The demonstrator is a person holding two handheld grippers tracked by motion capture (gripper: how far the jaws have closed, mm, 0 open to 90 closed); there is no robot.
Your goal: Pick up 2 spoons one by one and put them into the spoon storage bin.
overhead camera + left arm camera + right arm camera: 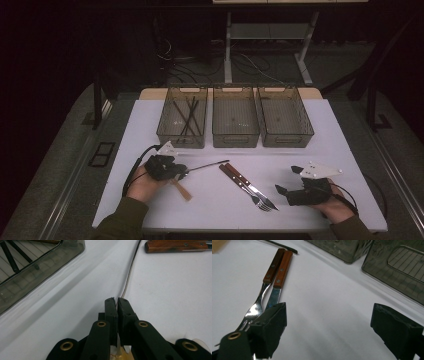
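Jaws of my left gripper (117, 301) pinch the thin utensil (207, 164) mid-frame; I lift level toward the upper-left bin (164, 131), right gripper (288, 180) spread.

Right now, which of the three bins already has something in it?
The left bin, the one above the left gripper. Dark thin sticks lie crossed inside it. The middle bin and right bin look bare.
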